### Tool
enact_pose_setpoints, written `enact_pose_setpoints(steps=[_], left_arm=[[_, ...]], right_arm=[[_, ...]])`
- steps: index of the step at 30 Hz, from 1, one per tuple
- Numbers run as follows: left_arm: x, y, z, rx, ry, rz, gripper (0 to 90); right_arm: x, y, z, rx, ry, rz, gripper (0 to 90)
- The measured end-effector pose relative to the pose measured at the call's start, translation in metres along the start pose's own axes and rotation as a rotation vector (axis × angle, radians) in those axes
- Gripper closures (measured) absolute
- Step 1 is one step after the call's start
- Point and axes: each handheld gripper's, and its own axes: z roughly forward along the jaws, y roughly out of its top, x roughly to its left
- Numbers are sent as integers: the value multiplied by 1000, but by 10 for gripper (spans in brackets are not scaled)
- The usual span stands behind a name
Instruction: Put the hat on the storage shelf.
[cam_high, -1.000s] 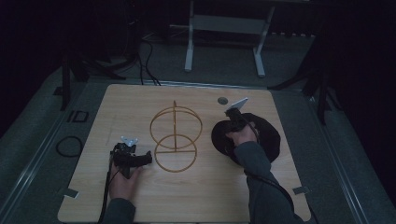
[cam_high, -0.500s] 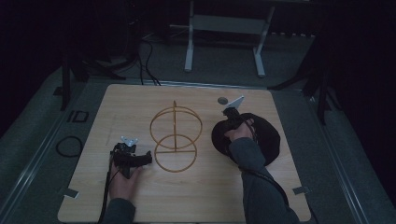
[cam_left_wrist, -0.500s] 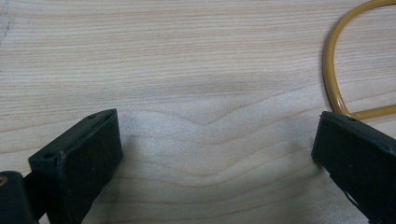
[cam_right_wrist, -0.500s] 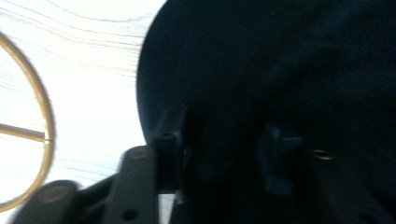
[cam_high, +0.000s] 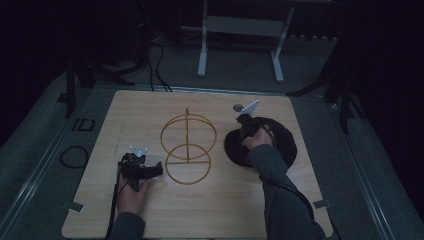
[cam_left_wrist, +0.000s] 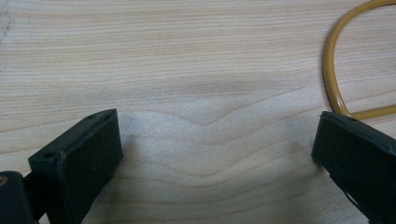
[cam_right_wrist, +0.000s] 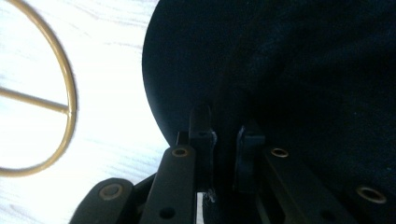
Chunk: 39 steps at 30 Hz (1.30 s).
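Note:
A gold wire stand (cam_high: 187, 131) with an upright hoop and a round base ring stands mid-table. A black hat (cam_high: 277, 142) lies flat to its right. My right gripper (cam_high: 246, 129) sits at the hat's near-left part, and the right gripper view shows its jaws (cam_right_wrist: 224, 135) pinched on the dark fabric of the hat (cam_right_wrist: 303, 70), with the stand's ring (cam_right_wrist: 69, 93) off to the left. My left gripper (cam_high: 157, 169) rests on the wood just left of the base ring. Its jaws (cam_left_wrist: 215, 154) are wide open over bare wood, and the ring (cam_left_wrist: 330, 79) curves past the right jaw.
The wooden table (cam_high: 240, 200) has a small grey disc (cam_high: 238, 107) near its far edge. A coiled cable (cam_high: 74, 156) lies on the floor at the left. White frame legs (cam_high: 202, 50) stand beyond the table.
The right hand has shifted very slightly on the hat. The left gripper and the stand have stayed put.

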Motion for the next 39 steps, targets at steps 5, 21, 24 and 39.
enact_pose_setpoints(steps=[5,21,24,39], left_arm=[[0,0,0,0,0,0,12],[0,0,0,-3,0,-4,12],[0,0,0,-2,0,-4,12],[0,0,0,-1,0,-4,12]], right_arm=[[2,0,-12,-11,-46,-51,814],[5,2,-61,-53,-57,-101,810],[7,1,-69,-58,-67,-113,810],[22,-4,-108,-87,-78,-231,802]])
